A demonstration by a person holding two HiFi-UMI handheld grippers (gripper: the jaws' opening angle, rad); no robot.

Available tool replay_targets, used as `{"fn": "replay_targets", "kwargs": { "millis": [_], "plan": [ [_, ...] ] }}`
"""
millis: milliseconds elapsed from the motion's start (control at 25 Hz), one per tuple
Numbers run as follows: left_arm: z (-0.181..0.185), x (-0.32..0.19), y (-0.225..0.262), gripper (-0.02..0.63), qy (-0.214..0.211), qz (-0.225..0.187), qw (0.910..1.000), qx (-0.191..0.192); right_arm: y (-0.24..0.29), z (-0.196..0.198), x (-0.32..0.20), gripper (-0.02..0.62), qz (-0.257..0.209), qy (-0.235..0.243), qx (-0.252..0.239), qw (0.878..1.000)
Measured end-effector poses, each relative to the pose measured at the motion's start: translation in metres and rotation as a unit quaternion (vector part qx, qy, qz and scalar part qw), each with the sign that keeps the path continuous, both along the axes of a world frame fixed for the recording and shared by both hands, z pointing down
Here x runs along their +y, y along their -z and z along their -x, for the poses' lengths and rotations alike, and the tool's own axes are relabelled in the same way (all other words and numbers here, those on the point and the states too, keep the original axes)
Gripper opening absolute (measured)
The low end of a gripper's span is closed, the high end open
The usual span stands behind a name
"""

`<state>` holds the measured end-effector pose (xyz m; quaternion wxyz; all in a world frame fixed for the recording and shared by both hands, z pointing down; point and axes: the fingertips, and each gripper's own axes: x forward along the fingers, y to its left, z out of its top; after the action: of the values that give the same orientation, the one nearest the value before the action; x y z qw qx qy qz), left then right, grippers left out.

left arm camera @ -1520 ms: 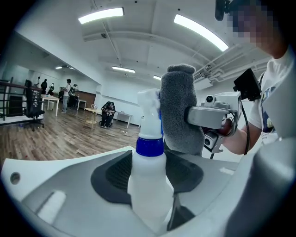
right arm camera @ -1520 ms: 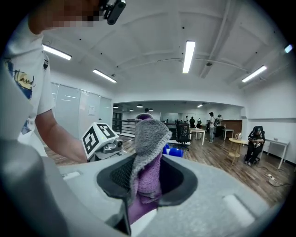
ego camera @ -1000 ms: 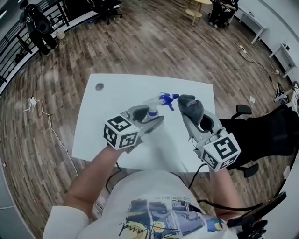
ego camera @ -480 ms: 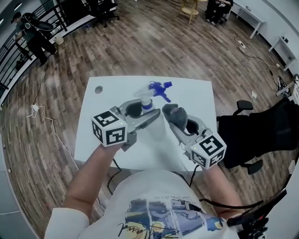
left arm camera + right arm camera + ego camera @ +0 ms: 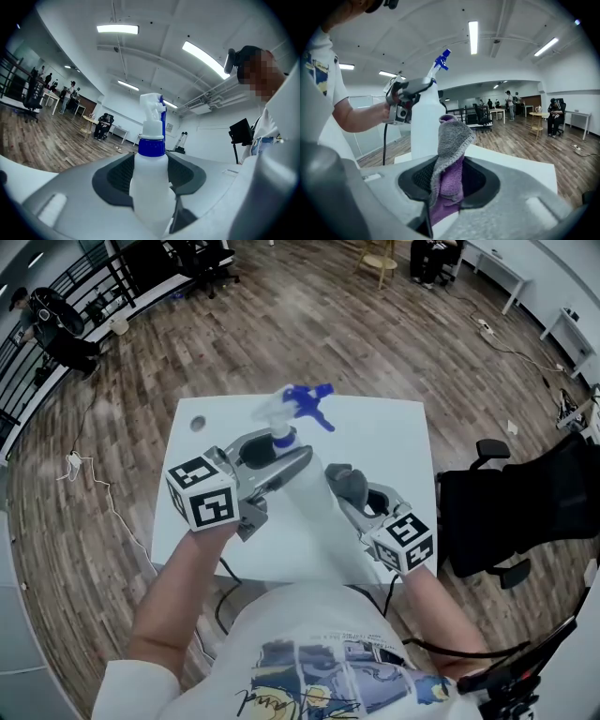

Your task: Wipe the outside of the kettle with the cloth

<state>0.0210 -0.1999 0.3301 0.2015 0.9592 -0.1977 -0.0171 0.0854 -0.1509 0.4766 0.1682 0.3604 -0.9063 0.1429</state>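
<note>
No kettle shows in any view. My left gripper (image 5: 281, 448) is shut on the neck of a white spray bottle (image 5: 302, 401) with a blue collar and trigger, and holds it upright above the white table (image 5: 394, 427). In the left gripper view the bottle (image 5: 149, 183) fills the gap between the pads. My right gripper (image 5: 352, 493) is shut on a grey and purple cloth (image 5: 345, 479), just right of the bottle's body. In the right gripper view the cloth (image 5: 450, 159) stands up in front of the bottle (image 5: 425, 122). Whether cloth and bottle touch I cannot tell.
A round cable hole (image 5: 197, 424) sits near the table's far left corner. A black office chair (image 5: 506, 512) stands right of the table. Wooden floor surrounds it, with people and desks far off. A cable hangs from the left gripper.
The left gripper has lifted the spray bottle higher. The right gripper has come down and leftward with the cloth, closer to the bottle's body.
</note>
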Motion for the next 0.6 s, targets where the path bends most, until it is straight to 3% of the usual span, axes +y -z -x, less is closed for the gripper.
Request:
{"fn": "replay_targets", "kwargs": {
  "millis": [160,320,600],
  "plan": [
    [-0.001,0.004,-0.003,0.209,0.018,-0.008,0.9998,0.009,-0.044,-0.013,0.015,0.115,0.024,0.002,0.022,0.999],
    [0.004,-0.002,0.007,0.209,0.028,-0.01,0.9995,0.007,-0.045,-0.019,0.016,0.117,0.035,-0.007,0.028,0.999],
    [0.005,-0.007,-0.002,0.209,0.035,-0.008,0.9993,-0.008,0.043,-0.011,0.01,0.115,-0.051,-0.006,0.004,0.999]
  ]
}}
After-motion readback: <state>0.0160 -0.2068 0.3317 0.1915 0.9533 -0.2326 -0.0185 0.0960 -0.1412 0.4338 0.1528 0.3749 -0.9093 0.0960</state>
